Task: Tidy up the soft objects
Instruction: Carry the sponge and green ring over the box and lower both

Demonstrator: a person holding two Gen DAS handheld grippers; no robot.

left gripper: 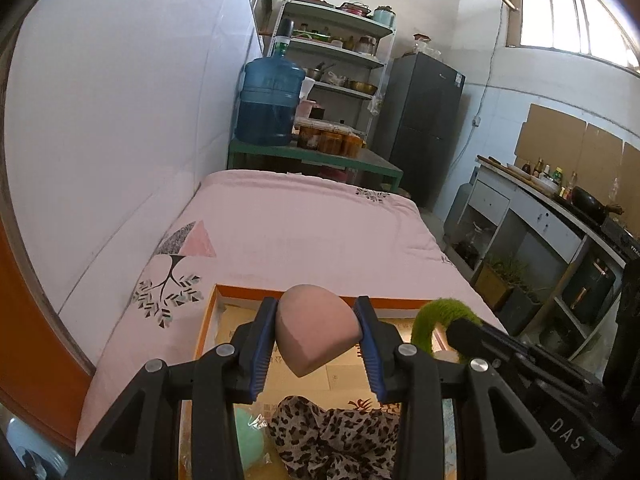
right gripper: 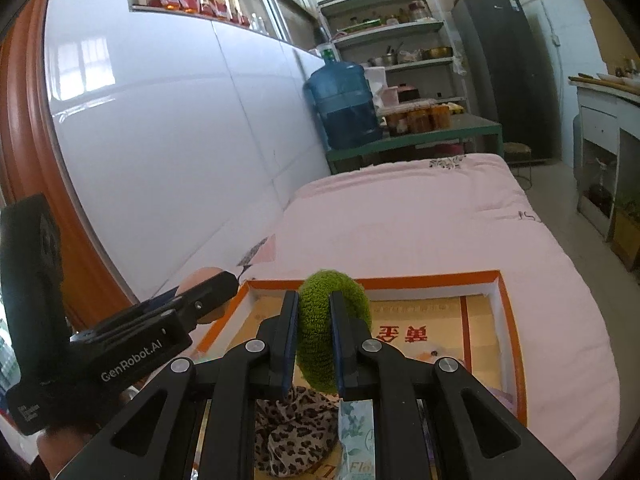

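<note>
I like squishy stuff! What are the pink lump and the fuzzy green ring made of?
The pink lump looks like smooth matte foam, probably a makeup sponge: no shine, rounded with a flat cut face. The green ring looks like terry or chenille fabric, likely a hair scrunchie: its surface is all tiny fuzzy loops.

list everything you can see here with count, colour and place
makeup sponge: 1, pinkish tan, clamped in left gripper above box
fuzzy ring: 1, green, clamped in right gripper above box
box: 1, orange rim, on bed
leopard cloth: 1, brown and black, in box
bed cover: 1, pink, under box
water jug: 1, blue, on green table
fridge: 1, dark grey, beside shelves
left gripper: 1, black, blue pads
right gripper: 1, black
</note>
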